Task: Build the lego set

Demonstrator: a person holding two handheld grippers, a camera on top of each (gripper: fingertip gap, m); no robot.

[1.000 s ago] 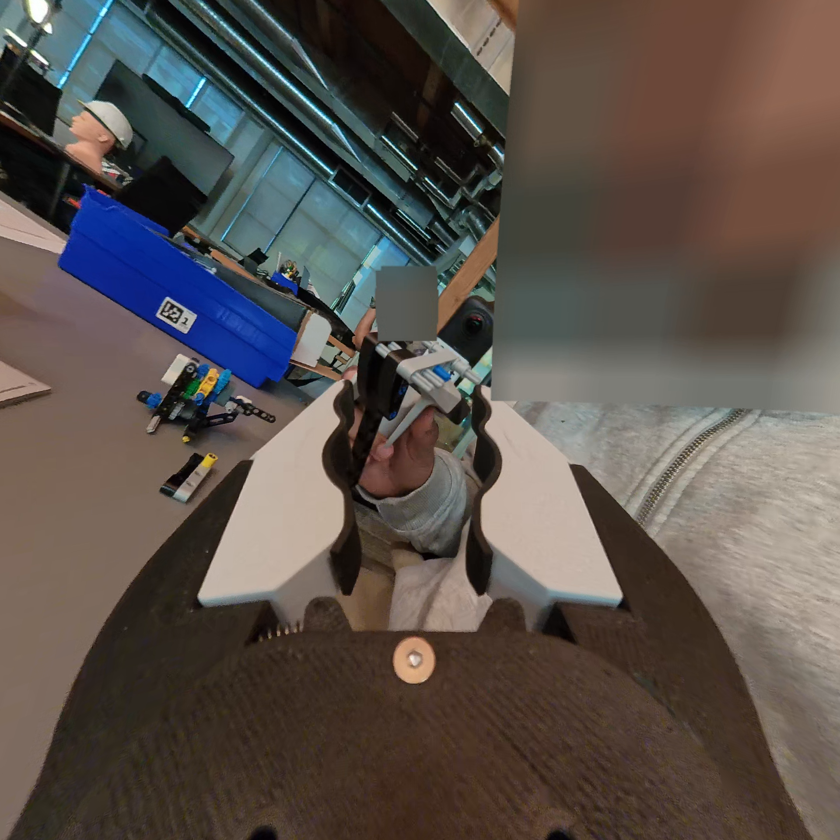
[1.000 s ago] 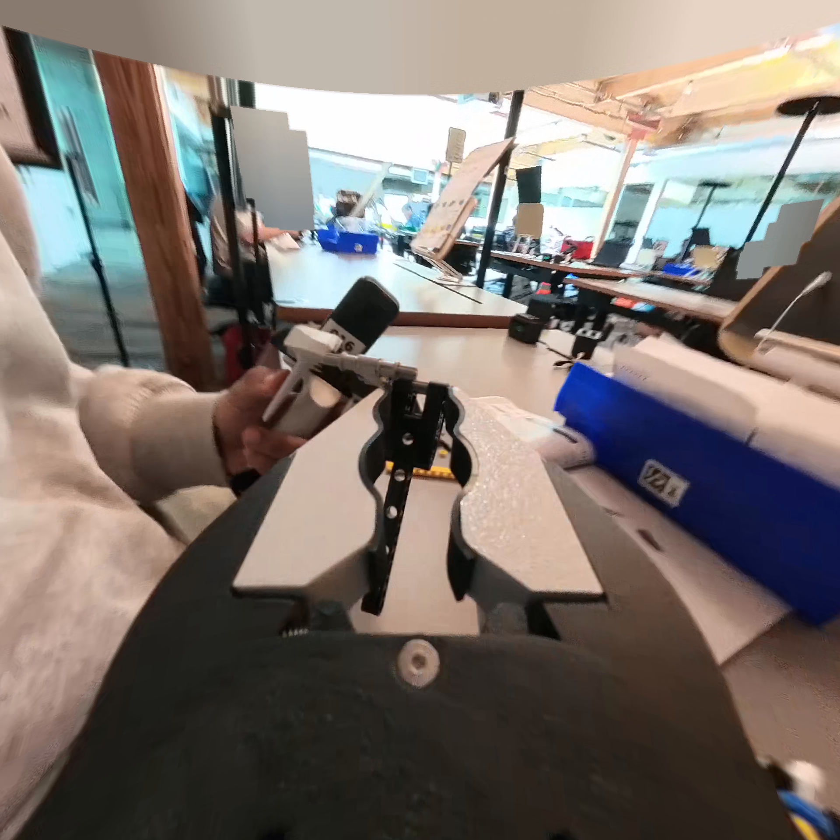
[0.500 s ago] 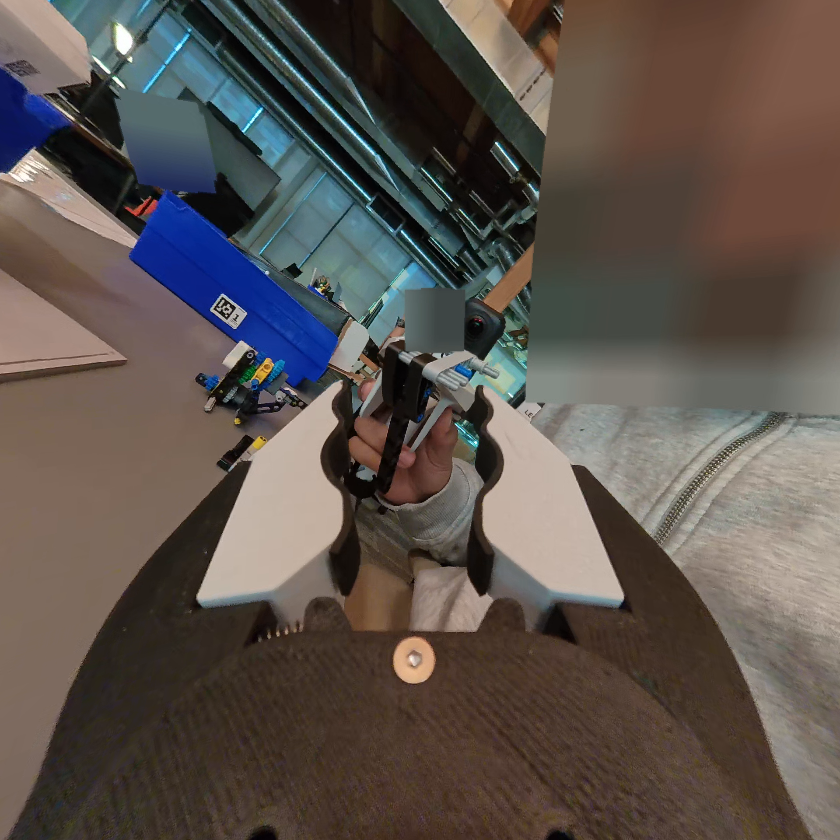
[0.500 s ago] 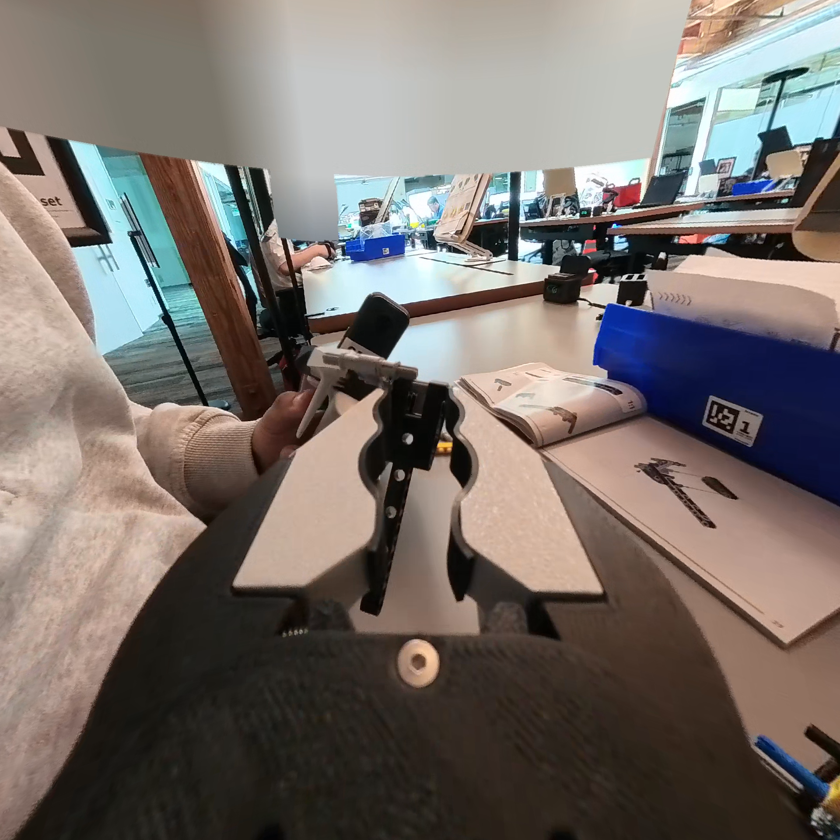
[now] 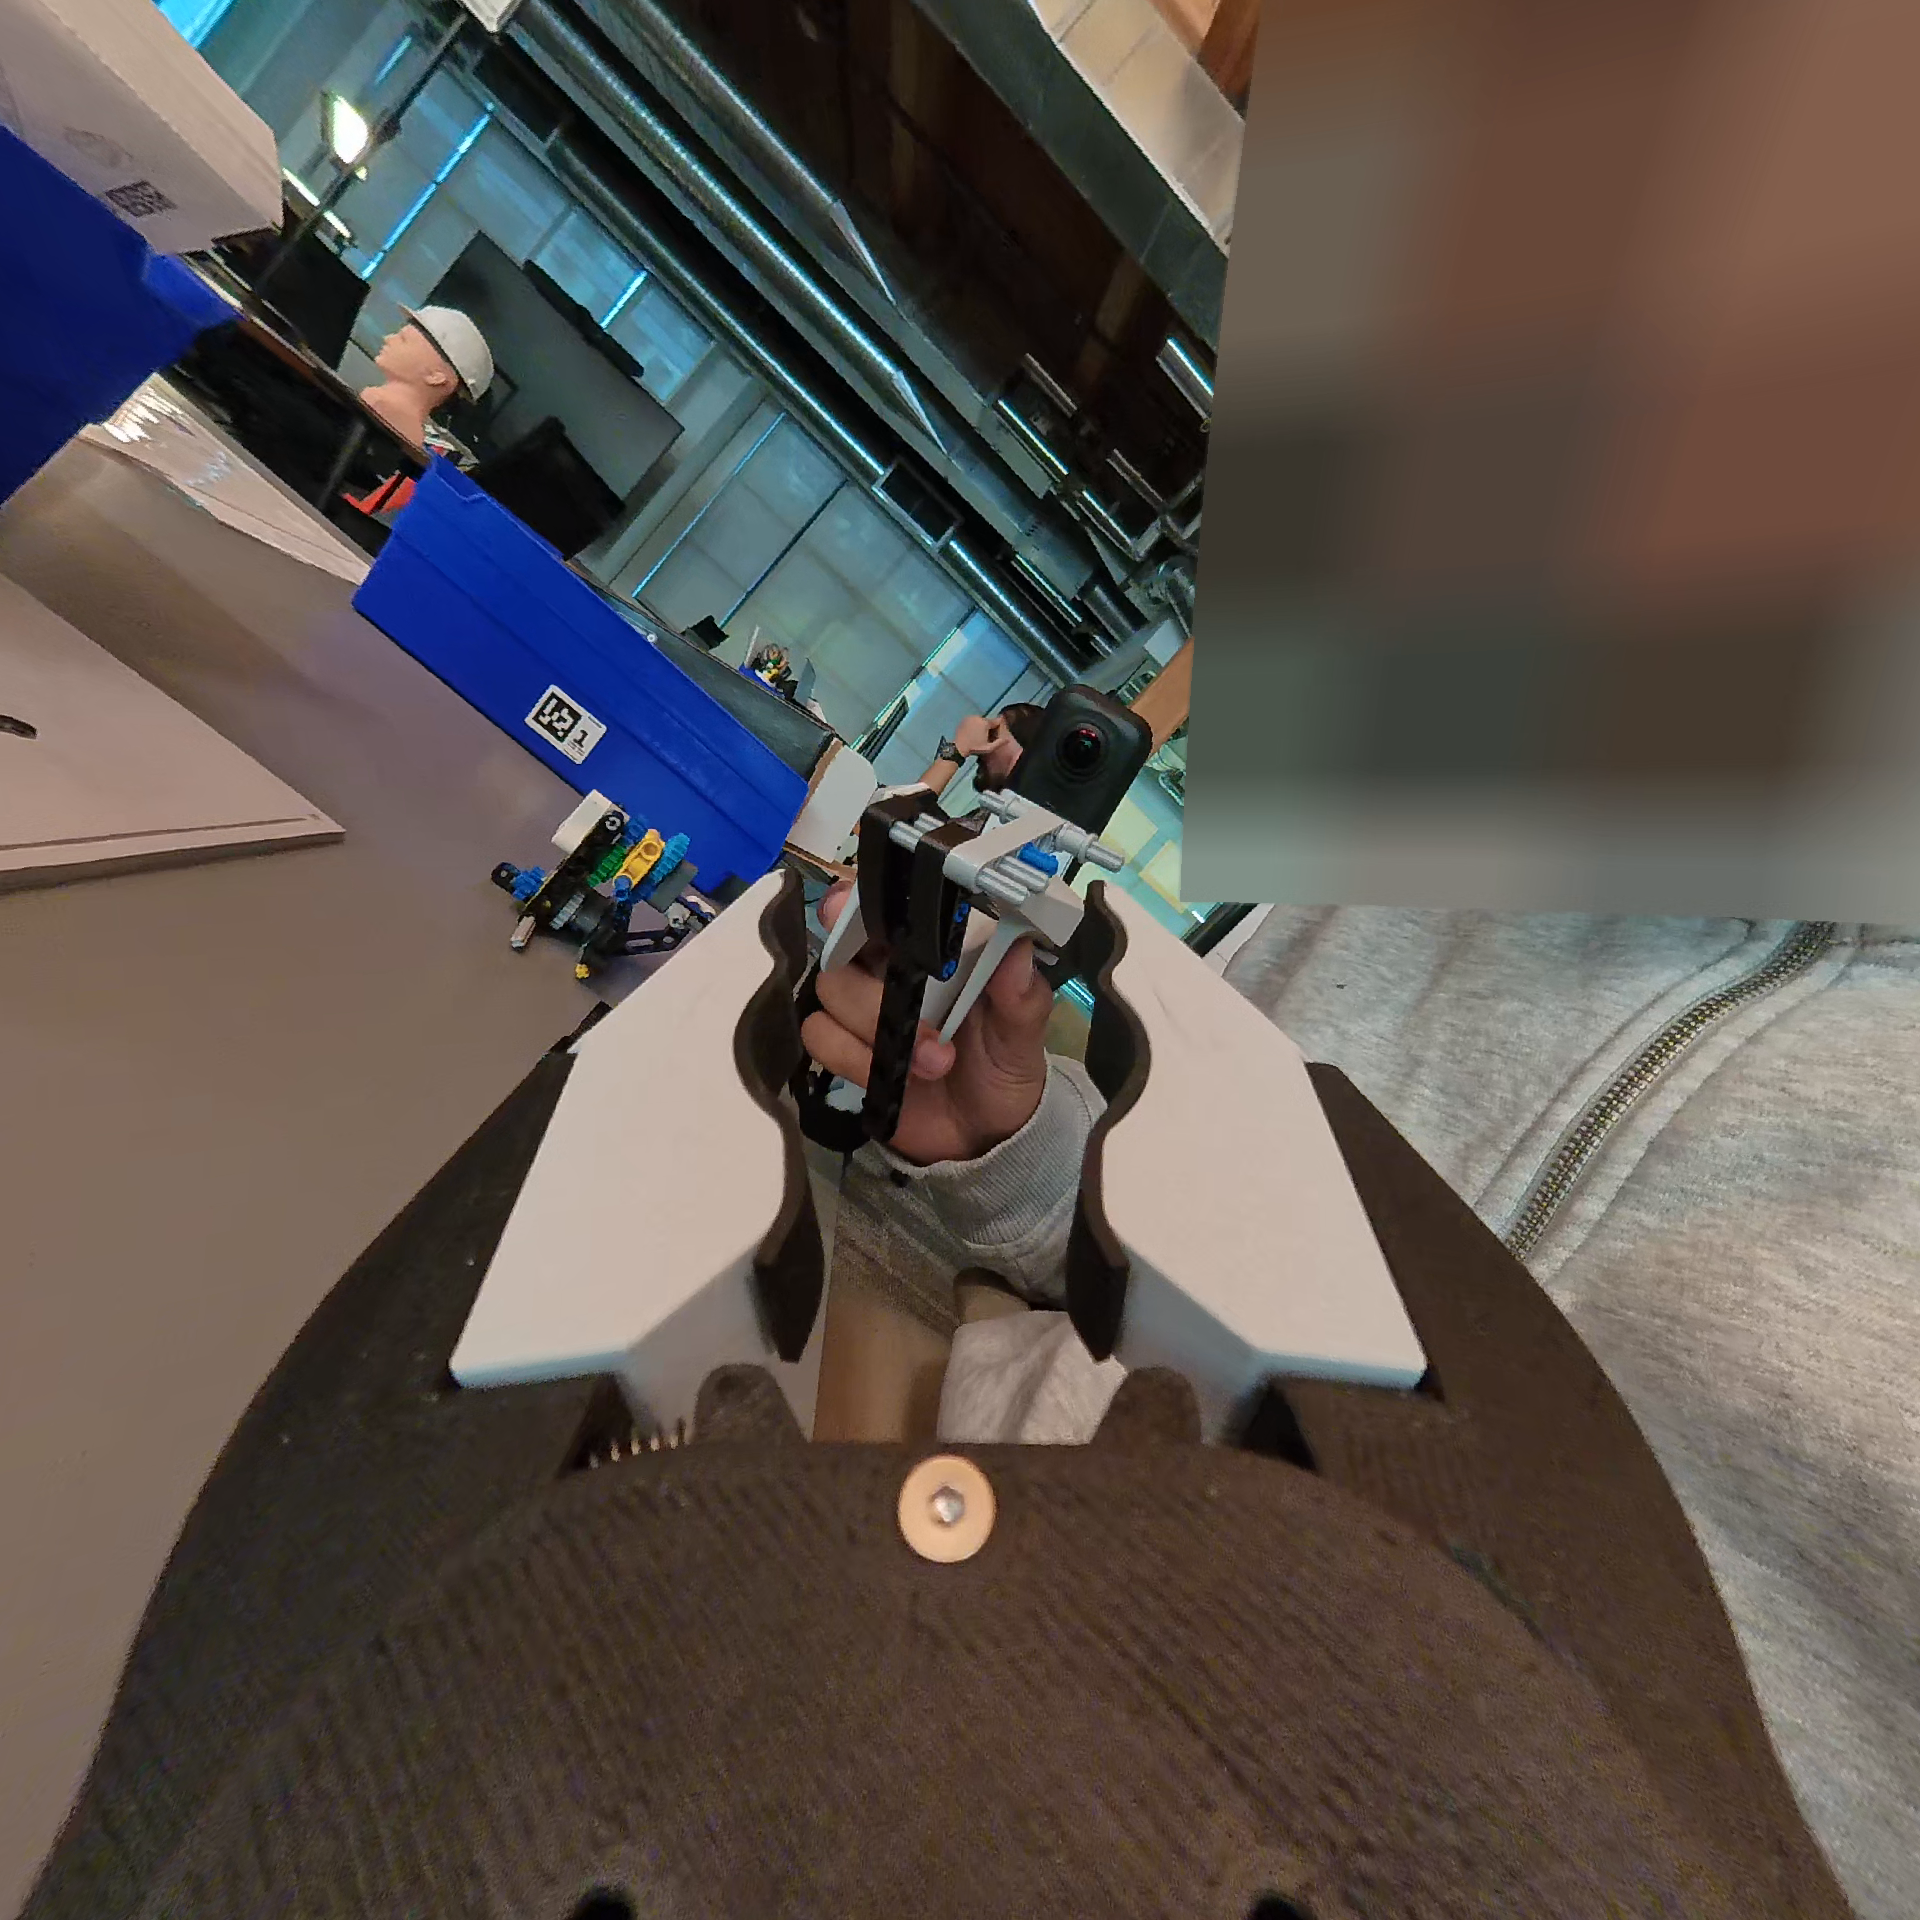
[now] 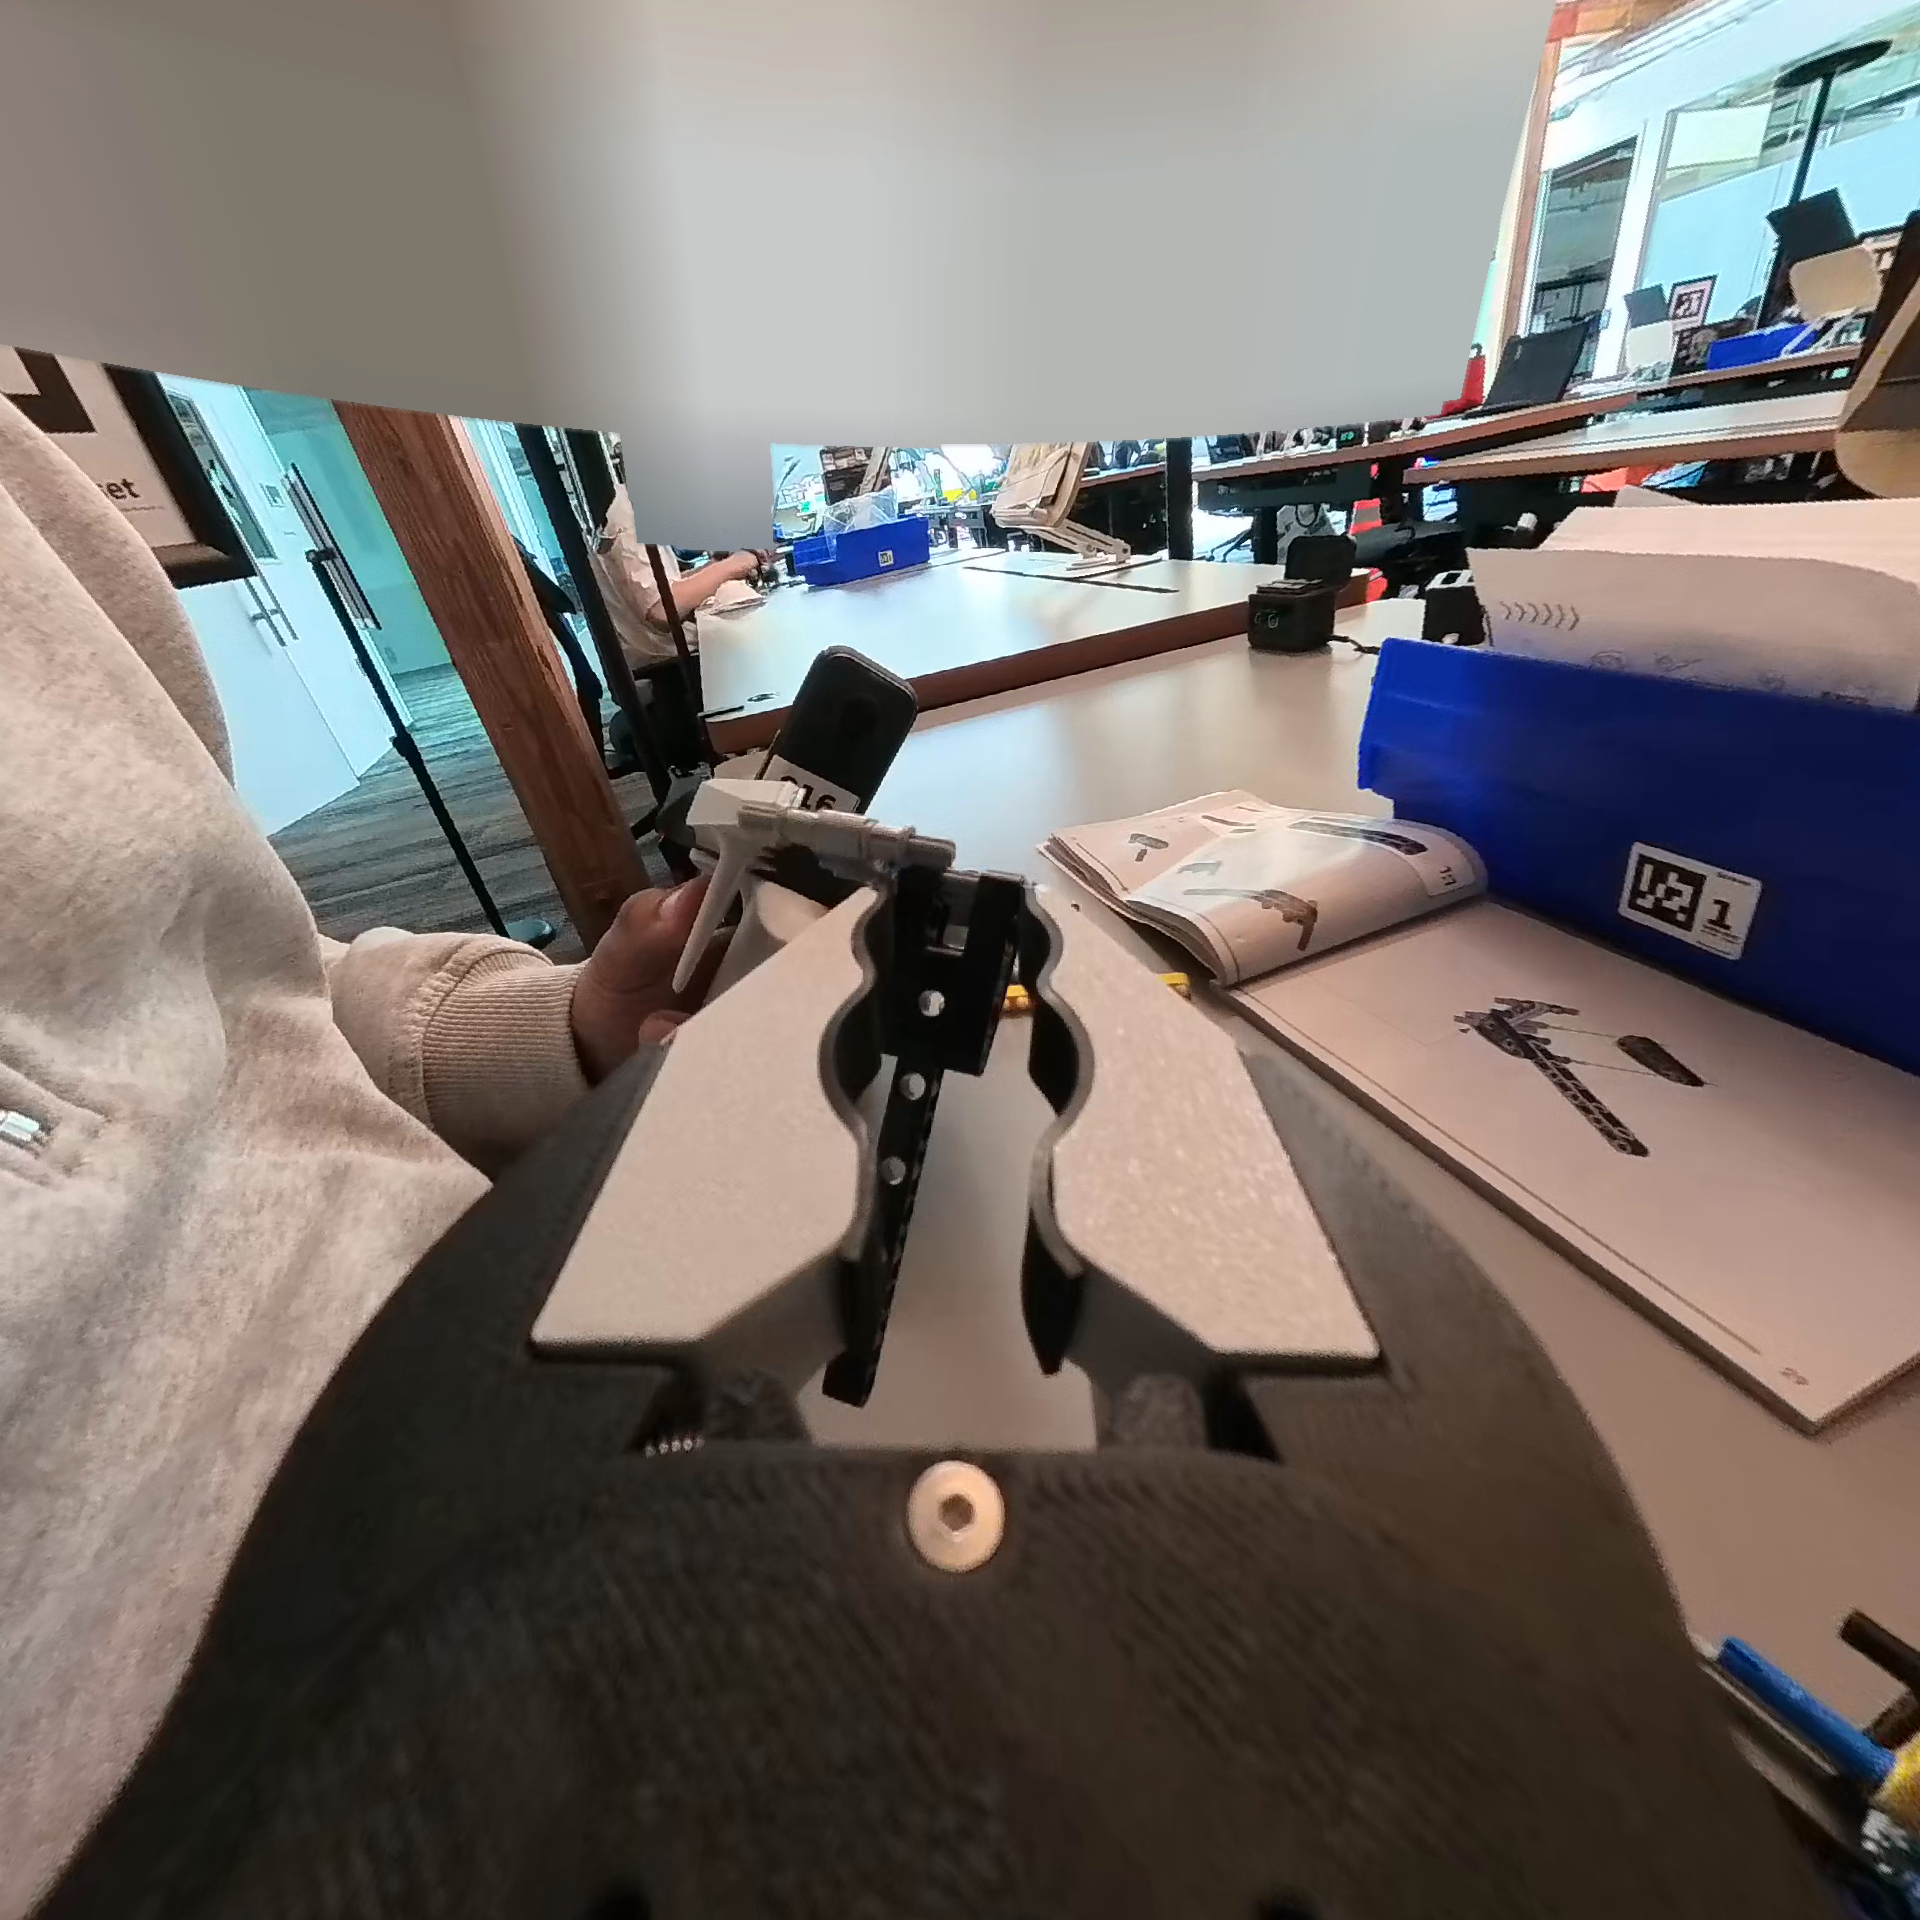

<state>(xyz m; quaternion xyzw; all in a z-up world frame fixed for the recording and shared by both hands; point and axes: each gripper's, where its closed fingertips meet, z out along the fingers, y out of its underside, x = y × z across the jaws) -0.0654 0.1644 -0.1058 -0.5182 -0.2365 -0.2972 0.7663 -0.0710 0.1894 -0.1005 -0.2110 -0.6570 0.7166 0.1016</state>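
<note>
My right gripper (image 6: 951,920) is shut on a black Lego beam assembly (image 6: 914,1101). The long holed beam runs back between its fingers. A light grey piece with axle pins (image 6: 821,831) sits on the assembly's far end. My left gripper (image 5: 940,920) is open and empty, its fingers spread wide. It faces the right gripper, and the same assembly (image 5: 904,977) with the grey pinned piece (image 5: 1023,868) shows at its fingertips, untouched by the pads. A partly built Lego model (image 5: 613,883) stands on the table to the left.
A blue bin (image 6: 1621,790) stands at the right, also in the left wrist view (image 5: 582,665). An open instruction booklet (image 6: 1247,873) and a printed sheet (image 6: 1558,1122) lie before it. Loose Lego parts (image 6: 1818,1714) lie at the lower right. A person's grey sweater (image 5: 1662,1195) is close. Both grippers' tips are close together, under 4 cm apart. The partly built Lego model (image 5: 613,883) is about equally far from each gripper, around 15 cm.
Both grippers have swung and tilted, so the bin, booklet and table model shifted in view. The right gripper still holds the black assembly. The left gripper has stayed open.
</note>
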